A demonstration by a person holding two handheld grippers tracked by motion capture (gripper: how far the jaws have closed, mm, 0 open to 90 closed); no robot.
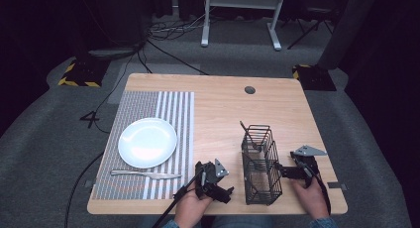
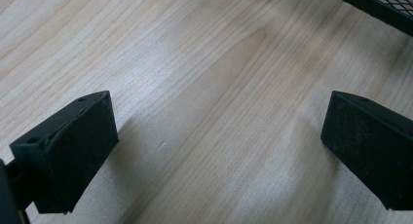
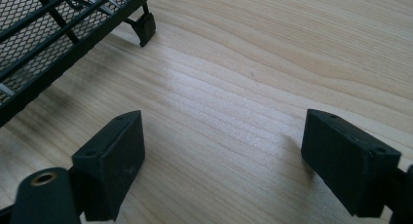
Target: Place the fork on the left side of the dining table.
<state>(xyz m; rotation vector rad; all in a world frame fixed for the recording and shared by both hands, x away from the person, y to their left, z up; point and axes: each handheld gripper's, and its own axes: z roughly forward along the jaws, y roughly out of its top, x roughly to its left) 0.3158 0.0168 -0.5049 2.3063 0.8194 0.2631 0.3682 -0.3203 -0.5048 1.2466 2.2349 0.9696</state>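
A black wire caddy (image 1: 260,164) stands on the wooden table near its front edge, with a utensil handle (image 1: 247,133) sticking up out of it. My left gripper (image 1: 218,186) rests low at the caddy's left, held by a hand. Its jaws stand wide apart over bare wood in the left gripper view, gripper (image 2: 219,151), with a corner of the caddy (image 2: 384,7) at top right. My right gripper (image 1: 291,169) sits just right of the caddy, open too, gripper (image 3: 221,156), with the caddy's mesh base and foot (image 3: 58,44) at top left. Nothing lies between either pair of jaws.
A white plate (image 1: 147,142) sits on a striped placemat (image 1: 173,109) at the left, with a silver knife (image 1: 146,174) lying in front of it. A round cable hole (image 1: 250,89) is at the table's back. White desk legs (image 1: 205,25) stand on the floor beyond.
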